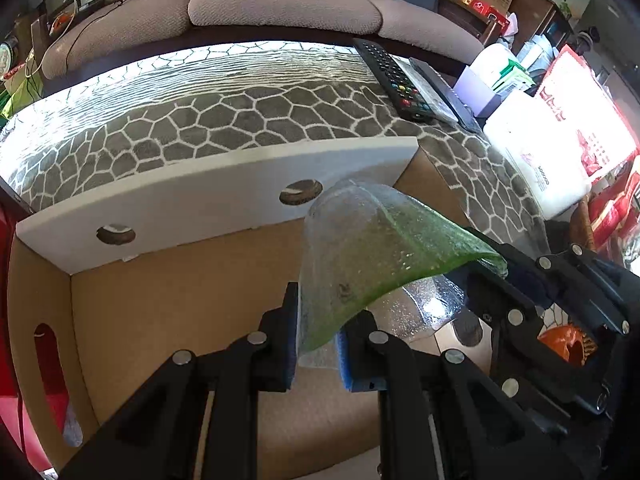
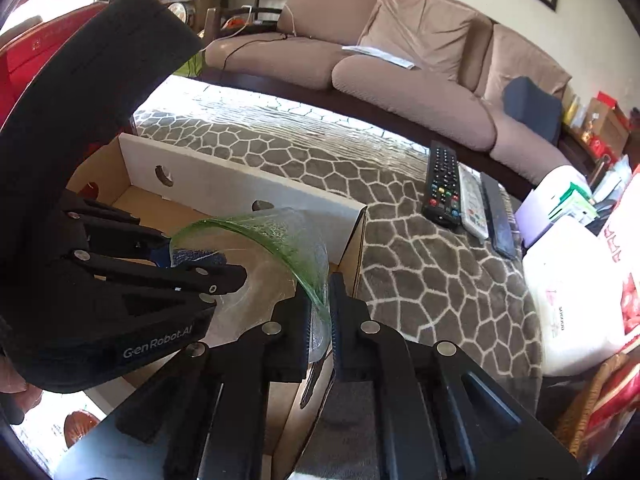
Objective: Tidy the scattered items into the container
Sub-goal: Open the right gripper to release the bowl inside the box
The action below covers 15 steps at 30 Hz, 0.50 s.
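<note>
Both tools pinch the same green glass dish [image 1: 360,248] — the left tool [image 1: 318,344] nearly closed on one rim, the right tool [image 2: 320,312] nearly closed on the opposite rim. The dish hangs tilted over the open cardboard box [image 1: 168,296], which sits on the patterned desk [image 1: 240,120] — three remotes [image 2: 444,188] lie well apart.

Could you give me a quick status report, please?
Left gripper and right gripper both shut on green glass dish. Dish held over open box. Nothing in the way.
</note>
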Available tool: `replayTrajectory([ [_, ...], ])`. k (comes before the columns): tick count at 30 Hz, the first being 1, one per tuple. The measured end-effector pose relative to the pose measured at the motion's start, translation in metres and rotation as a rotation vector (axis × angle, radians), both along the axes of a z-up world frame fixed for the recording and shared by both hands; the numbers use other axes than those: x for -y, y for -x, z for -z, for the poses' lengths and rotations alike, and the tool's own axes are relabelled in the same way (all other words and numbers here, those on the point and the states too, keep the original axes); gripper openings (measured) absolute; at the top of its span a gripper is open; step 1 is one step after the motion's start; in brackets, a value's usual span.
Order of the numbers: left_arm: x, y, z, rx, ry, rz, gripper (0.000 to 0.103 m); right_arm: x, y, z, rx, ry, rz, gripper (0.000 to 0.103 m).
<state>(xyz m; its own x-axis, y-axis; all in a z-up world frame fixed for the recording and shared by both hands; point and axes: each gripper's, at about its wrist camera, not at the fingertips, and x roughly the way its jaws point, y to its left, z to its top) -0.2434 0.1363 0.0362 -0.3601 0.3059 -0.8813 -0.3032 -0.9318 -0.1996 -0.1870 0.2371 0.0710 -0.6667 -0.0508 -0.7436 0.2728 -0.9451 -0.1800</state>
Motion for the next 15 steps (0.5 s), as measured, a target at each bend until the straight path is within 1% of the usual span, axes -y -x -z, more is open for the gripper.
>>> replayTrajectory([
  [2, -0.003, 0.004, 0.0, -0.007, 0.013, -0.001, 0.017, 0.005, 0.001, 0.002, -0.023, -0.053, -0.007, 0.008],
  [4, -0.005, 0.005, 0.002, 0.007, 0.031, 0.001, 0.017, 0.008, 0.003, 0.003, -0.013, -0.077, -0.011, 0.009],
  [5, -0.004, 0.005, 0.001, 0.012, 0.032, 0.002, 0.017, 0.006, 0.002, 0.002, -0.005, -0.059, -0.006, 0.01],
  [7, 0.002, 0.0, -0.003, 0.005, 0.014, -0.003, 0.02, 0.001, -0.001, -0.004, 0.003, 0.0, 0.001, 0.019],
  [8, 0.008, -0.003, -0.007, 0.006, 0.003, -0.015, 0.033, -0.002, -0.004, -0.008, 0.003, 0.017, 0.009, 0.022],
  [9, 0.014, -0.007, -0.01, 0.007, -0.004, -0.026, 0.04, -0.004, -0.009, -0.012, -0.001, 0.016, 0.027, 0.036],
  [10, 0.022, -0.012, -0.014, -0.001, -0.015, -0.034, 0.05, -0.006, -0.015, -0.016, -0.007, 0.021, 0.036, 0.055],
  [11, 0.03, -0.02, -0.019, -0.015, -0.03, -0.041, 0.056, -0.009, -0.022, -0.02, -0.007, 0.036, 0.036, 0.06],
  [15, 0.061, -0.062, -0.042, -0.074, -0.068, -0.038, 0.057, -0.022, -0.056, -0.035, -0.006, 0.084, 0.046, 0.058],
])
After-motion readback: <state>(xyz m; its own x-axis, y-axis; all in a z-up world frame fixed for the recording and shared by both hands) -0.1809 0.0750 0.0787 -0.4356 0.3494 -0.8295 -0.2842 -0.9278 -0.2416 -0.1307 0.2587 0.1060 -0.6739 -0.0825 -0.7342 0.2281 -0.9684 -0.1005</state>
